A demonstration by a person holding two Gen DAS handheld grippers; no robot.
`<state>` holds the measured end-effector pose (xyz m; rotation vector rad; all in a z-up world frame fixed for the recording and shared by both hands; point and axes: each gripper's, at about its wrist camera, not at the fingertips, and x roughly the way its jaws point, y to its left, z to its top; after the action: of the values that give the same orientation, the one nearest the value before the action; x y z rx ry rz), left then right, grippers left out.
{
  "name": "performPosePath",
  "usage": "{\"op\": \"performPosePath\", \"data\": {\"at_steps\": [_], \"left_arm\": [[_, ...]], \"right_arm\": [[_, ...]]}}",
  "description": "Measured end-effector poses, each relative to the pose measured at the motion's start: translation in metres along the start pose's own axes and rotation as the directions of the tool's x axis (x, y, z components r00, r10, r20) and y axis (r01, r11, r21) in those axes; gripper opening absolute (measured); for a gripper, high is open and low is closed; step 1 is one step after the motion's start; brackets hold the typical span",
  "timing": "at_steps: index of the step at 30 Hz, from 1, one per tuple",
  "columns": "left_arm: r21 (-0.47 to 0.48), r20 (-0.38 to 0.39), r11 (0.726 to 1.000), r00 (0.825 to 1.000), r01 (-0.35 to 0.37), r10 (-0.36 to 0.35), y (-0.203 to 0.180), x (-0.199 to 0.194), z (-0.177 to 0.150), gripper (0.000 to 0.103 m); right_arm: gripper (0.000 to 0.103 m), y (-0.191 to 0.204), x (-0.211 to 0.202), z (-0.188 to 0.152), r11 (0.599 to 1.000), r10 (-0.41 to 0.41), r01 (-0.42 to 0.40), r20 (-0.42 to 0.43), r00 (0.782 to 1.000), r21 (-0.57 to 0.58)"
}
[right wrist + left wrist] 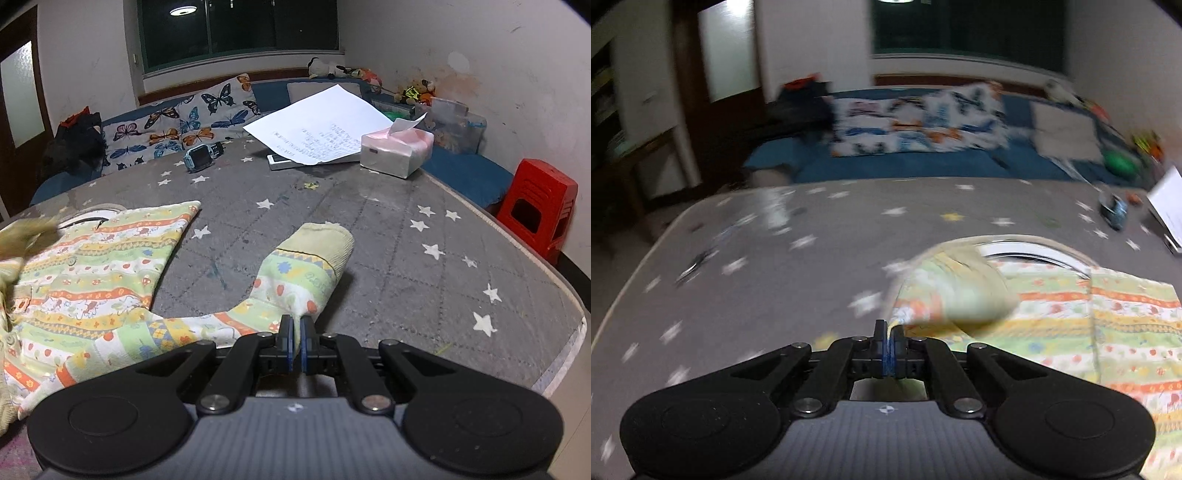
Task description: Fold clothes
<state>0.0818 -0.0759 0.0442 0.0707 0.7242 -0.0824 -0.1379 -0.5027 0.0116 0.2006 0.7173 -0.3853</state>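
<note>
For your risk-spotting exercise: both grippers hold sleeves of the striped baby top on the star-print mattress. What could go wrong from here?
1. The left gripper pinches only a thin edge of the left sleeve; it may slip out.
2. The right gripper grips the right sleeve near its edge; uneven pulls could skew the baby top.

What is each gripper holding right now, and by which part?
The left gripper pinches the patterned shirt by a lifted sleeve; the right gripper pinches its other sleeve near the cuff.

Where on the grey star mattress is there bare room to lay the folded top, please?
Free: the grey star-print mattress right of the striped pastel baby top, toward the red plastic stool. Crowded: the far edge, with white paper sheet and pink tissue pack.
</note>
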Motion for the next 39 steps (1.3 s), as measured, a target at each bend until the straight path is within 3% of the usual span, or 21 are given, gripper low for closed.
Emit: {"op": "performPosePath", "data": {"at_steps": [3,9,14,18,23,26,30,32,39], "left_arm": [[-0.061,-0.033,0.998,0.999,-0.022,0.020,0.038,-0.024,-0.028,0.002],[-0.106,-0.143,0.994,0.990,0.003,-0.018,0.078,-0.048,-0.077,0.007],[-0.076,-0.119,0.997,0.993,-0.027,0.018,0.090,-0.067,-0.081,0.011],[-0.038,-0.062,0.997,0.996,-0.072,0.069,0.095,-0.085,-0.072,0.018],[0.028,-0.038,0.996,0.996,0.086,-0.085,0.062,-0.086,-0.054,0.018],[0.080,-0.071,0.977,0.979,0.196,-0.190,0.027,-0.068,-0.045,0.018],[0.119,-0.128,0.949,0.952,0.292,-0.277,-0.011,-0.037,-0.039,0.018],[0.145,-0.152,0.939,0.945,0.313,-0.291,-0.026,-0.021,-0.041,0.017],[0.218,-0.187,0.930,0.948,0.296,-0.258,-0.041,0.006,-0.050,0.017]], "right_arm": [[0.004,0.003,0.003,0.002,1.000,-0.006,0.006,-0.002,1.000,-0.017],[0.004,0.009,0.008,0.004,0.999,-0.012,0.011,-0.015,1.000,-0.031],[0.009,0.015,-0.006,0.007,0.998,-0.033,0.033,0.003,0.999,-0.061],[0.021,0.025,-0.022,0.014,0.996,-0.002,0.005,0.038,0.999,-0.089],[0.023,0.046,-0.034,0.024,0.990,0.079,-0.071,0.059,0.995,-0.123],[0.023,0.068,-0.019,0.031,0.979,0.148,-0.143,0.024,0.989,-0.145],[0.023,0.095,0.010,0.039,0.965,0.199,-0.200,-0.023,0.980,-0.169],[0.022,0.106,0.027,0.043,0.961,0.215,-0.220,-0.047,0.976,-0.168],[0.021,0.122,0.086,0.059,0.966,0.205,-0.218,-0.099,0.974,-0.140]]}}
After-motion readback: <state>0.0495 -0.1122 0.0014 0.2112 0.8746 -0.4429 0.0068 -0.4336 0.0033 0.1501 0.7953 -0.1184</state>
